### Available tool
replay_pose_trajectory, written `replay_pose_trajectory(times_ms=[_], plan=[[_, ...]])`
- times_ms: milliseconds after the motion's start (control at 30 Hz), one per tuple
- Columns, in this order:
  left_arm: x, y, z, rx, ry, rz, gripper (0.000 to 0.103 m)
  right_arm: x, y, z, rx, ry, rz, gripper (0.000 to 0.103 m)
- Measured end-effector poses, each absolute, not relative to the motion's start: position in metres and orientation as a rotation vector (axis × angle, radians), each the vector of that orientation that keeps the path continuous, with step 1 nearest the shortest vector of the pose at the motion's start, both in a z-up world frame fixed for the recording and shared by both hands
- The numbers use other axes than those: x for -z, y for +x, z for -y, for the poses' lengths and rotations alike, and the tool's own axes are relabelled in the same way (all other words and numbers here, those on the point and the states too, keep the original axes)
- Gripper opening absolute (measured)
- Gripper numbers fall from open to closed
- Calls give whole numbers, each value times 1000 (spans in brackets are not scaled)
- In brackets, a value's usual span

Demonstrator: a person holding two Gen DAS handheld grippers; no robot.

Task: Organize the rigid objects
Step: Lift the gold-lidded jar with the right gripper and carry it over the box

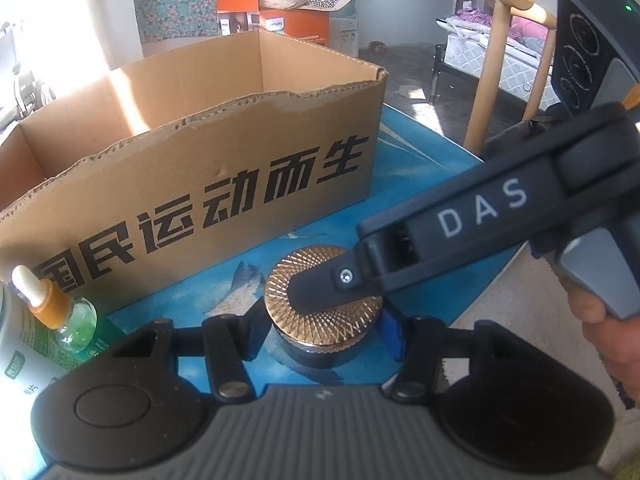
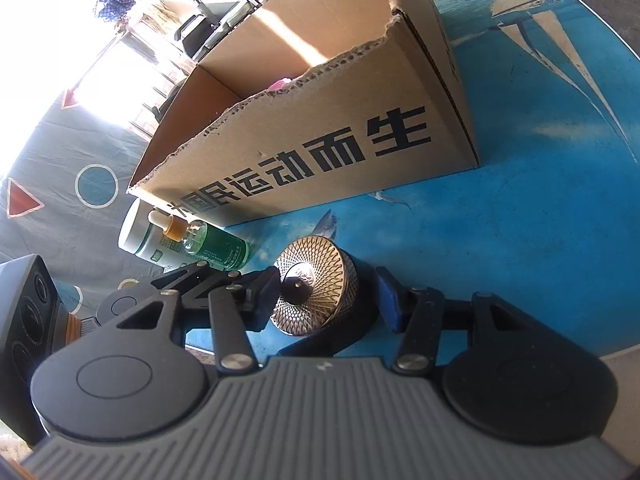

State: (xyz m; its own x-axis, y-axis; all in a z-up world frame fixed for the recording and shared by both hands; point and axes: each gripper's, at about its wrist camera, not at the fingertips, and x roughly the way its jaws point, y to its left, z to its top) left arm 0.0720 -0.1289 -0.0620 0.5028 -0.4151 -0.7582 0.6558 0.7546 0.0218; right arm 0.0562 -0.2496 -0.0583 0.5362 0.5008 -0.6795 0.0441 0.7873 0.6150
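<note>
- Table [image 1: 420,184] surface is blue with a sailboat print; I see its curved rim at the right of the right wrist view, with grey floor beyond it.
- At far left, a green-and-white bottle [image 2: 160,240] lies on its side, long axis roughly parallel to the box's printed wall. A small dropper bottle [image 1: 60,308] with an orange collar rests against it.
- Behind them stands an open cardboard box [image 1: 200,184] with a torn top edge. It stands just behind the jar, with a strip of bare table between them.
- The jar [image 1: 324,304], with a gold patterned lid, stands upright on the table, lid up, near the front edge.
- The left gripper [image 1: 320,332] has its fingers wide, one on each side of the jar; I cannot confirm contact.
- The right gripper [image 2: 328,300] is also spread wide around the jar, the blue pad [image 2: 390,304] standing apart from it.
- The left wrist view shows the right gripper's fingertip lying across the lid; the right wrist view alone shows something pink inside the box.
- At right, a wooden chair [image 1: 508,60] stands beyond the table rim.
</note>
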Motion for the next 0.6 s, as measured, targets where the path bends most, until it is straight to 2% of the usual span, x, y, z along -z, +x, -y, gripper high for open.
replay_pose_trajectory(times_ms=[400,600], plan=[[51,68,124,620,312,-829,57,50,54,241,-304,604,-979,50],[27,57,112,600,295,-771,57,20,47,230,-321,552,-930,50]])
